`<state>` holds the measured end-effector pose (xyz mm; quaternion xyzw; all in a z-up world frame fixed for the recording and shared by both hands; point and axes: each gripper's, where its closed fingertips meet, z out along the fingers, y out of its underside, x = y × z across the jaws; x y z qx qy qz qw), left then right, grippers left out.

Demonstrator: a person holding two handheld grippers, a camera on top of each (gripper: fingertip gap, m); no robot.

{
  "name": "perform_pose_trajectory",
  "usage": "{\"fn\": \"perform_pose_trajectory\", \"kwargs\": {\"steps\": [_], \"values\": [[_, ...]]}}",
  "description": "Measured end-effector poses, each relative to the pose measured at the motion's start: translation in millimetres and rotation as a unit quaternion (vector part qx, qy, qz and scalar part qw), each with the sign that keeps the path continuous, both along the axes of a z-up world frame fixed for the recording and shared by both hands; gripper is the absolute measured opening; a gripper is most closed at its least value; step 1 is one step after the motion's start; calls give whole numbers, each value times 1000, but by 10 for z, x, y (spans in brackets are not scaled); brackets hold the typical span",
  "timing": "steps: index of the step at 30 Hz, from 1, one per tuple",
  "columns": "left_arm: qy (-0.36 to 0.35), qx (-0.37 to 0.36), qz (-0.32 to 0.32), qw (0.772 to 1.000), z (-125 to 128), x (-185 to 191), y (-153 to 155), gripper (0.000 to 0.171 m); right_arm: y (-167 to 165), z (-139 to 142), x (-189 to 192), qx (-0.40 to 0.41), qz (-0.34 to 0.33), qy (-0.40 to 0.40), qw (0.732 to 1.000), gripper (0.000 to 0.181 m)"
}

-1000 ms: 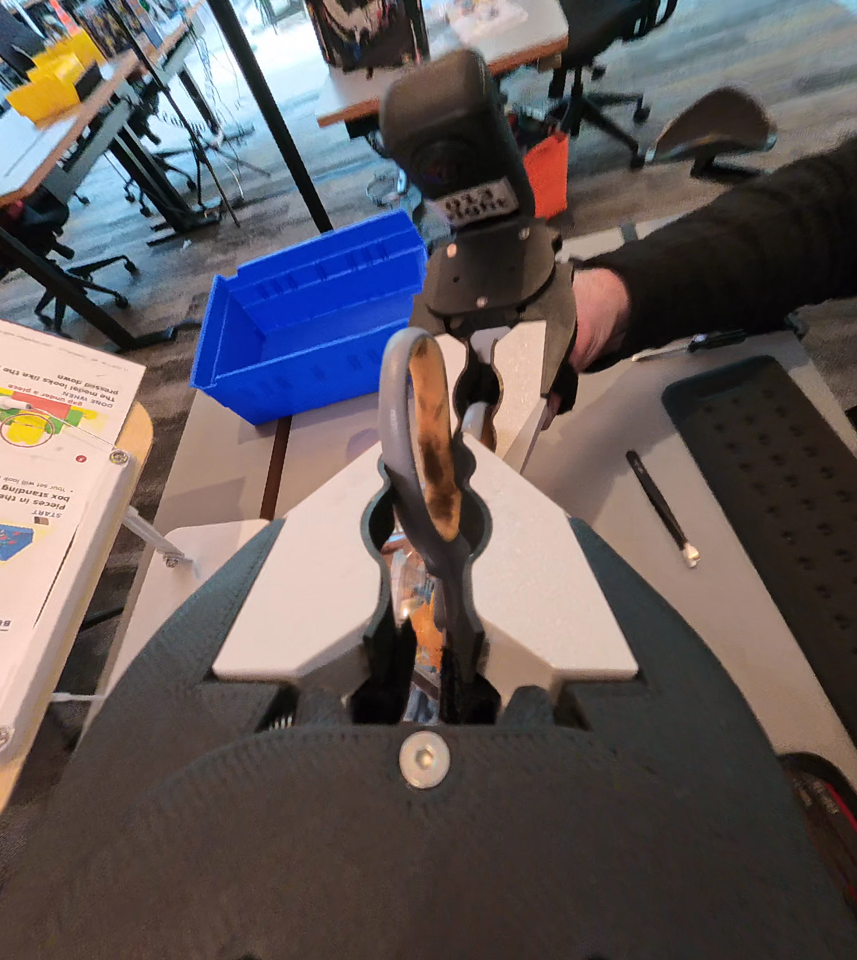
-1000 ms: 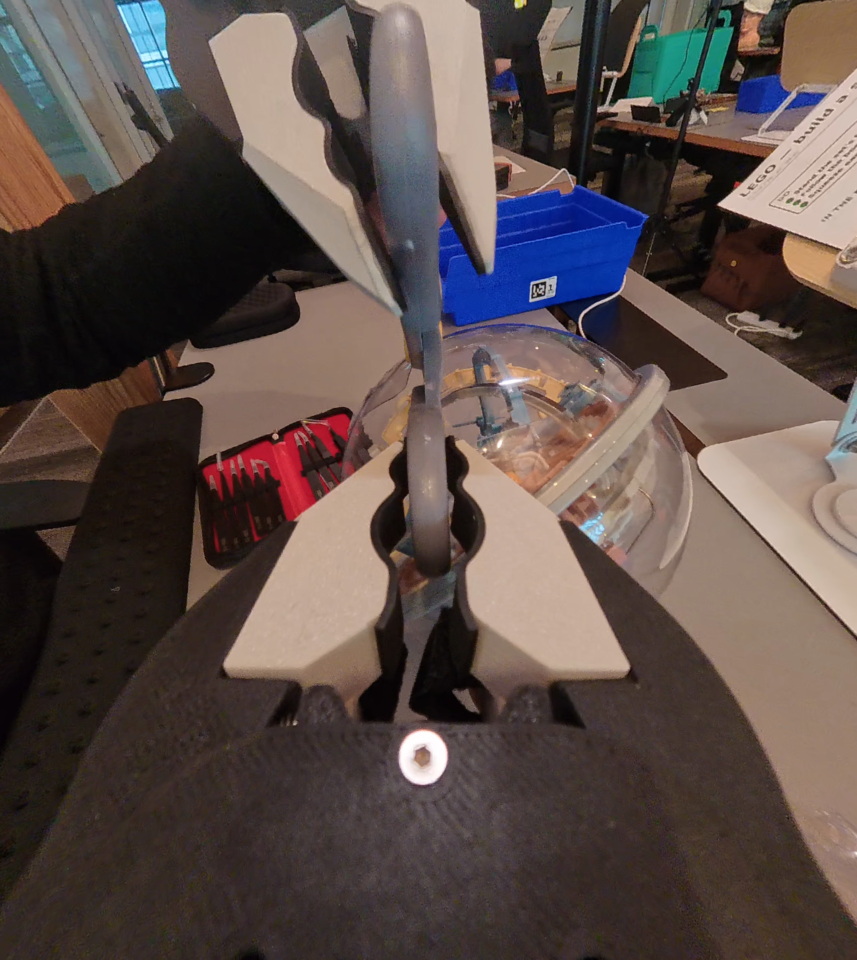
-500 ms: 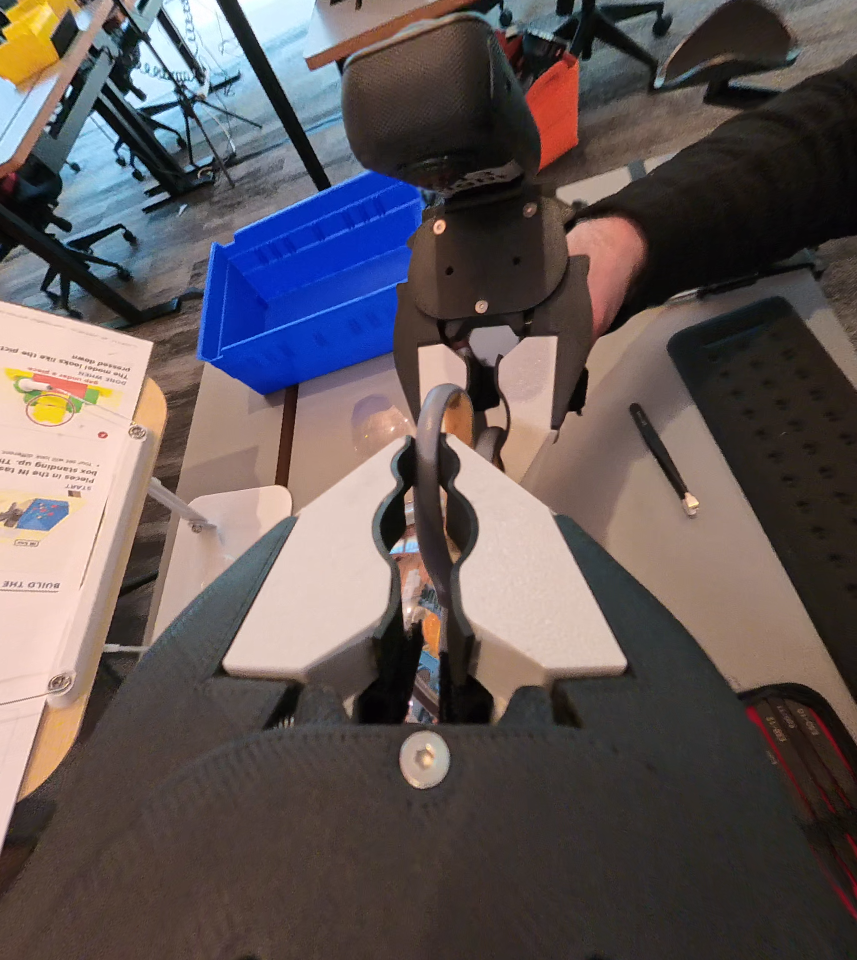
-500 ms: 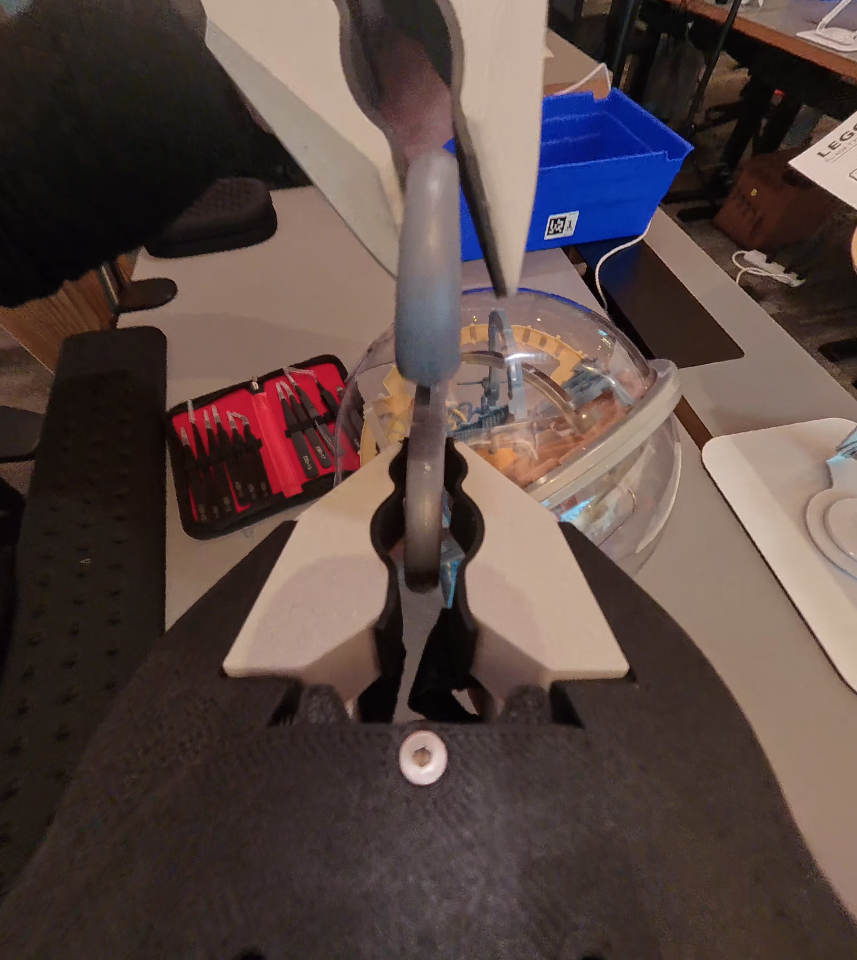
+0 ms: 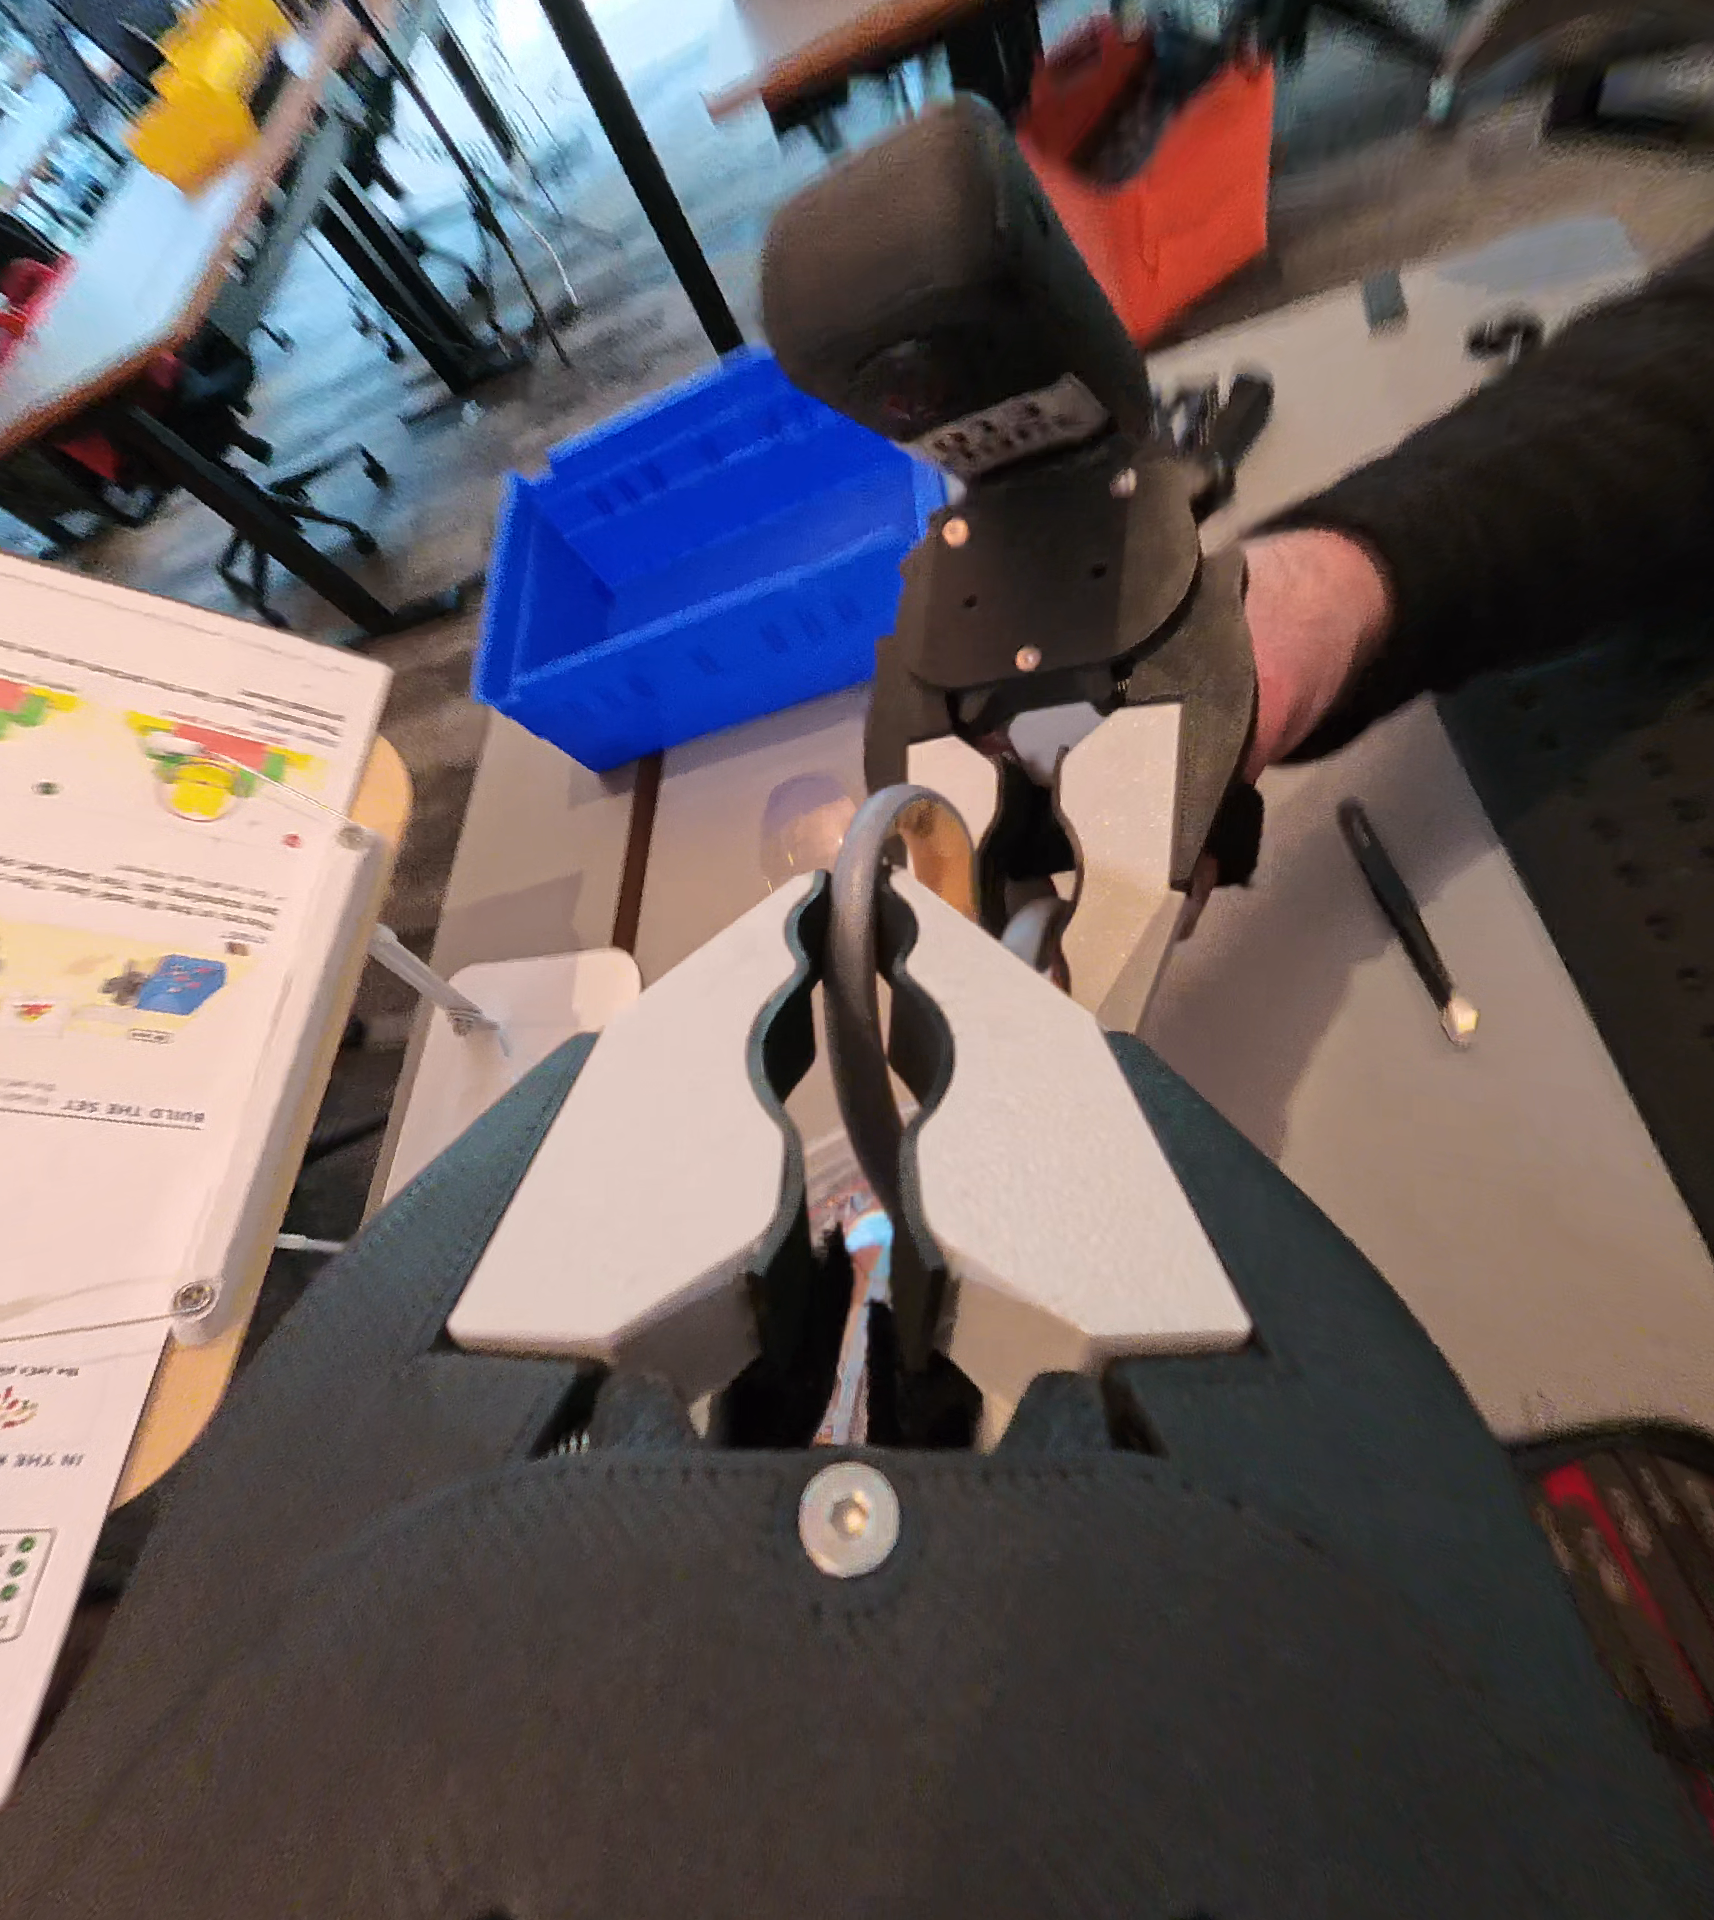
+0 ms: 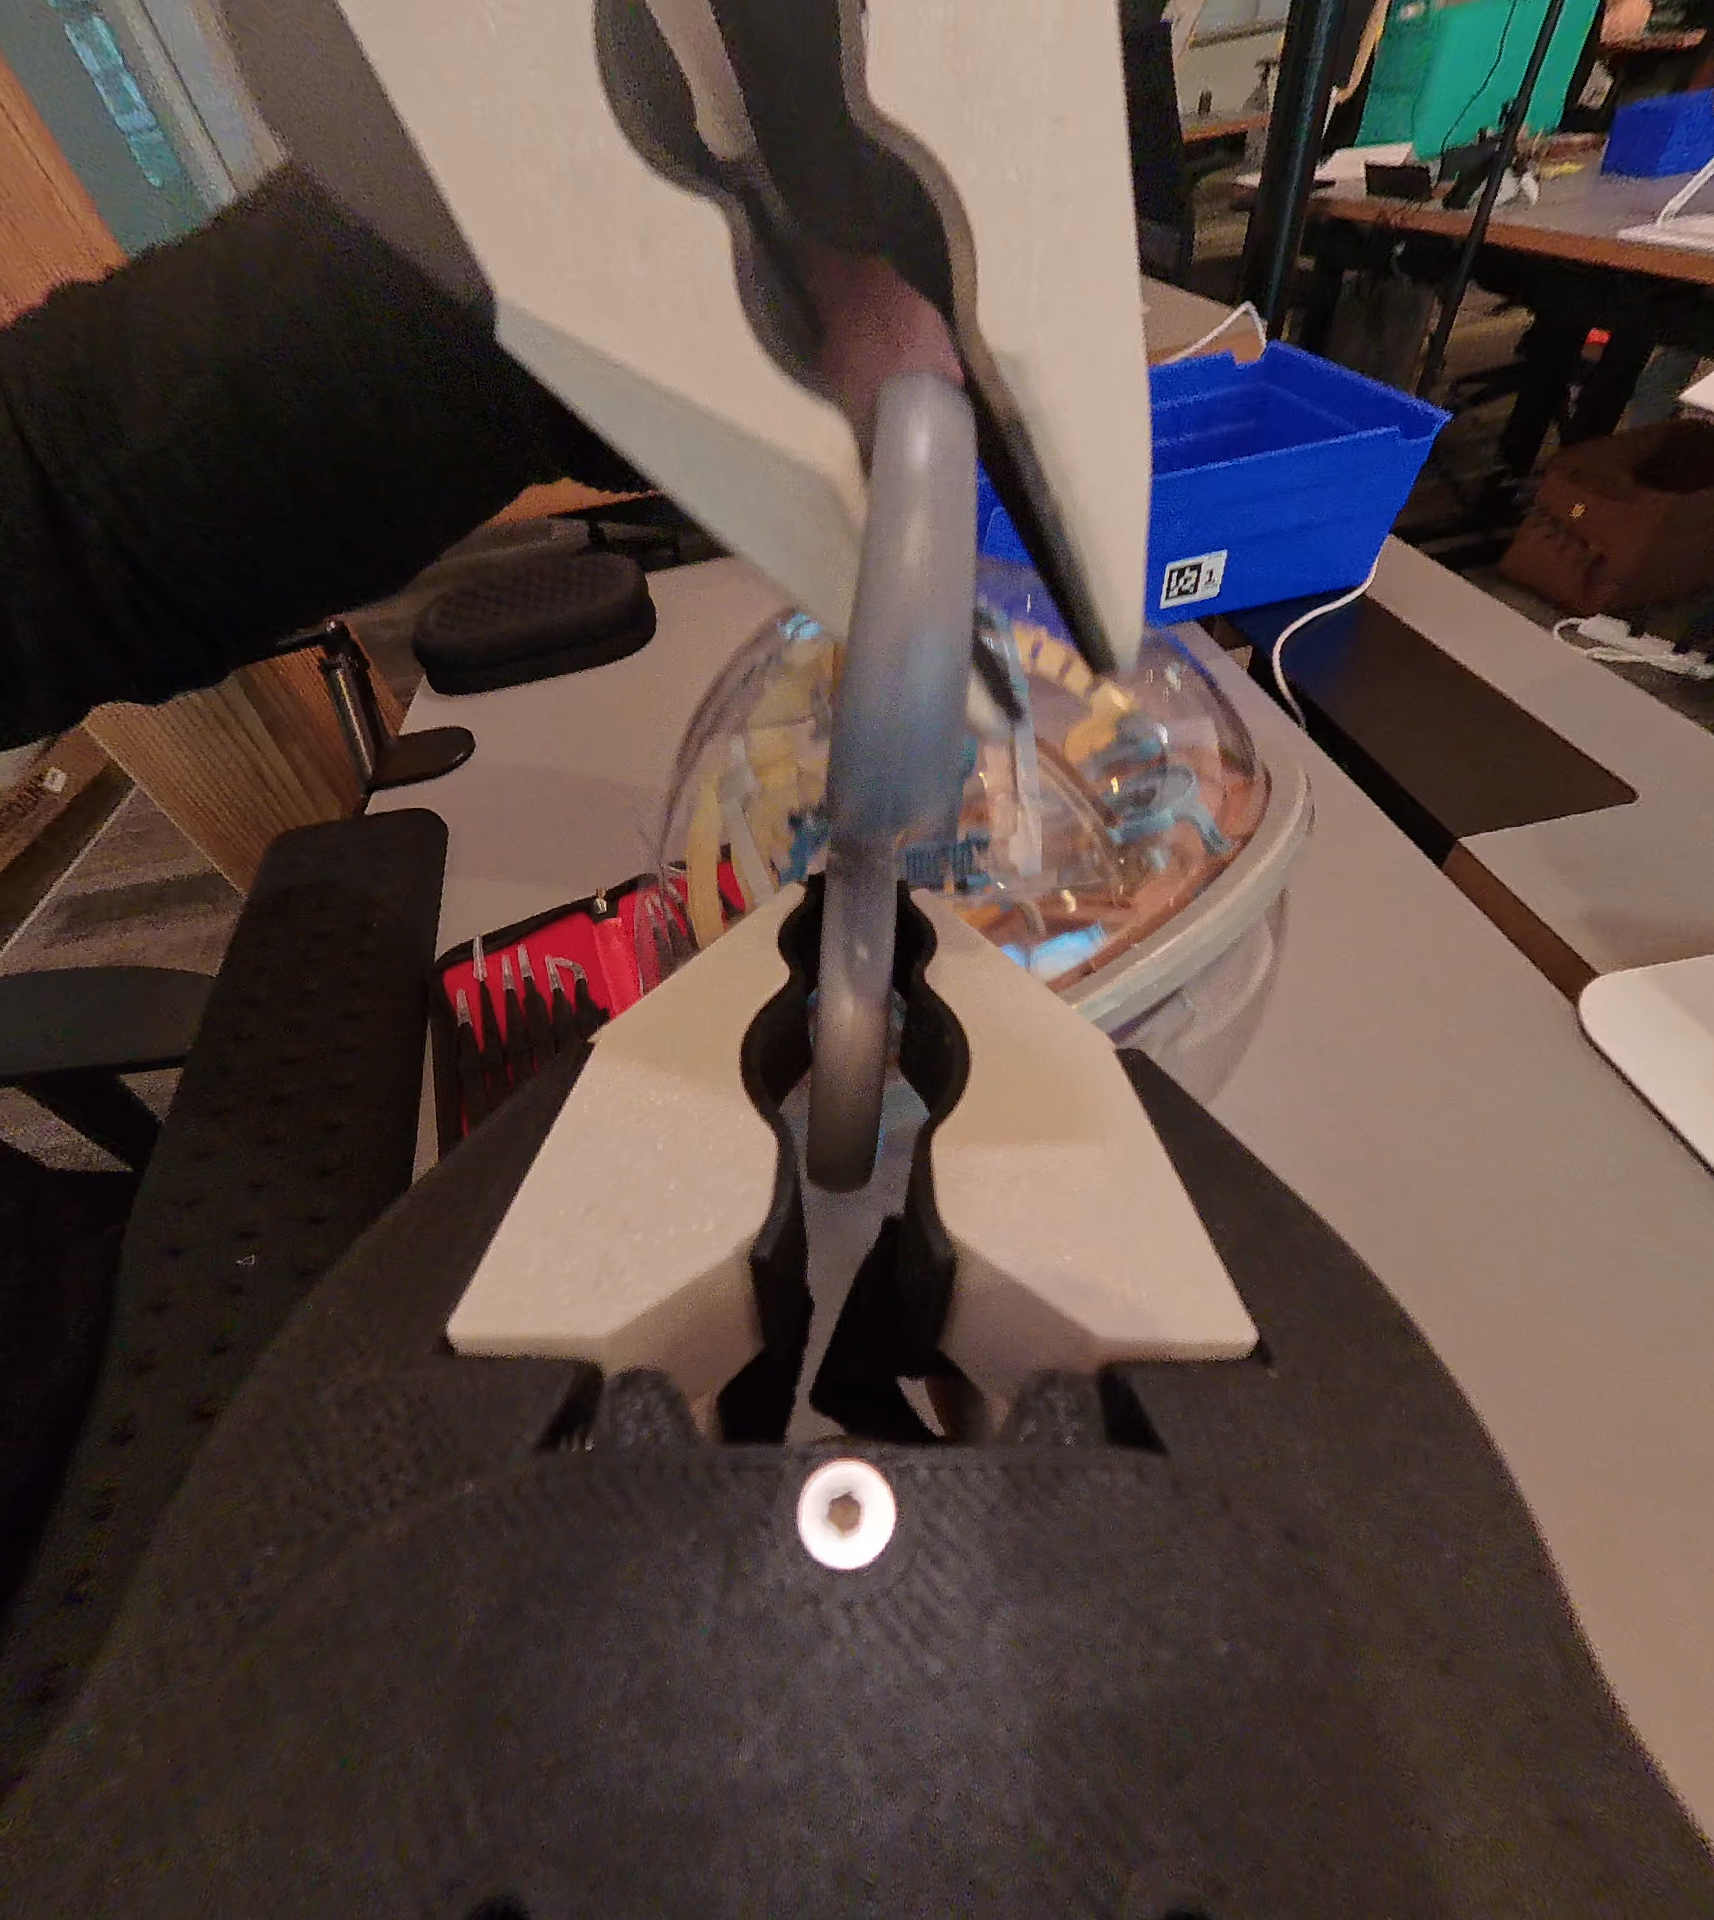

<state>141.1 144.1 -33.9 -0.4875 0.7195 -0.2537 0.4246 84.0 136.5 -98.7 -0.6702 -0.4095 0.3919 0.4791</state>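
While both jaws clamp 1 grey ring (image 6: 894, 790), left gripper (image 5: 858, 1049), right gripper (image 6: 858, 1049), clear dome (image 6: 1144, 790) just beyond.

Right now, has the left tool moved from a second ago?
Yes. In the right wrist view the left tool has dropped nearer: its tips now overlap the top of the globe, where they were above it.

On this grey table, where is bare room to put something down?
Bare grey table lies between the black perforated mat and the grippers, except one black tweezer. Crowded around the clear dome maze and the red tool case.
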Motion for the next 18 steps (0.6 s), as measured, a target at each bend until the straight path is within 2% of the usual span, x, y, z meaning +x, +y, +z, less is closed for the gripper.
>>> {"fn": "perform_pose_trajectory", "kwargs": {"steps": [5, 8, 13, 18], "values": [[-155, -83, 15, 984, 525, -240, 43, 3, -73, 502, 260, 37, -10, 46, 998, 8], [-197, -89, 15, 976, 572, -303, -15, 3, -141, 569, 240, 51, -10, 9, 999, 8], [-255, -113, 23, 960, 624, -525, -38, 3, -173, 624, 78, 35, -1, 12, 999, 8], [-248, -90, 61, 963, 641, -680, 24, 4, -158, 648, -56, 34, 2, -26, 999, 8]]}}
